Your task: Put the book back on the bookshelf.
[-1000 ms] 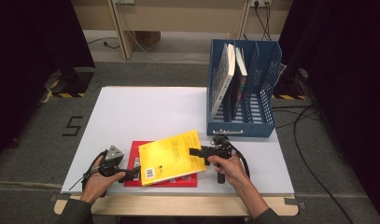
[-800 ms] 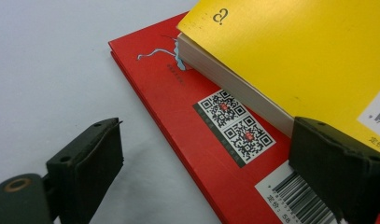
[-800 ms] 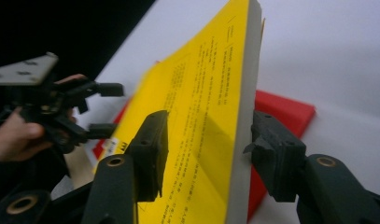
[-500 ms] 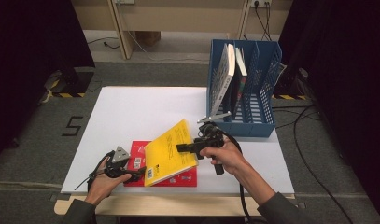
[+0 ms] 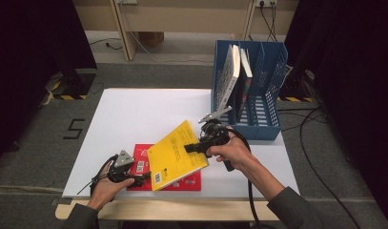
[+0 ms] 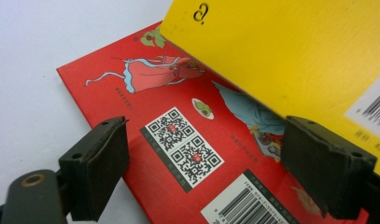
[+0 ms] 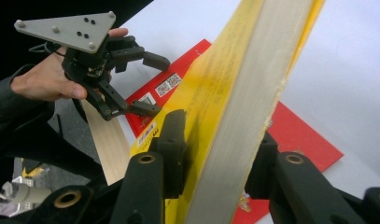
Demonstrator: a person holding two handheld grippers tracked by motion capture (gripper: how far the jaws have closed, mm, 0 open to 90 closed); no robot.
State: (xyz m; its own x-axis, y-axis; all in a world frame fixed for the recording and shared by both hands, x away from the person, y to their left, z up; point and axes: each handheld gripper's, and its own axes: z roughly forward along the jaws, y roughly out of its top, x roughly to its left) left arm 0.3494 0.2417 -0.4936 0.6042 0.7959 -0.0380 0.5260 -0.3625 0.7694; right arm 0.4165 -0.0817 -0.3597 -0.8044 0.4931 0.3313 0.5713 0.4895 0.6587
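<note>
A yellow book [image 5: 175,155] stands tilted, its lower left edge resting on a red book [image 5: 140,165] that lies flat near the table's front edge. My right gripper [image 5: 189,148] is shut on the yellow book's raised right edge; its jaws have just been closing, and the pads [image 7: 176,140] press both covers of the yellow book [image 7: 243,93]. My left gripper [image 5: 143,179] sits low at the red book's left end. Its jaws have just been closing somewhat and stand open [image 6: 220,172] over the red book [image 6: 178,154], beside the yellow book [image 6: 295,51].
A blue file rack [image 5: 270,90] stands at the back right of the white table [image 5: 148,109], with upright books [image 5: 229,76] in its left slots. The table's wooden front edge [image 5: 182,210] runs just behind both hands.
My right gripper has risen and shifted left, tipping the yellow book up steeply on its lower left edge. The left hand has stayed beside the red book.
</note>
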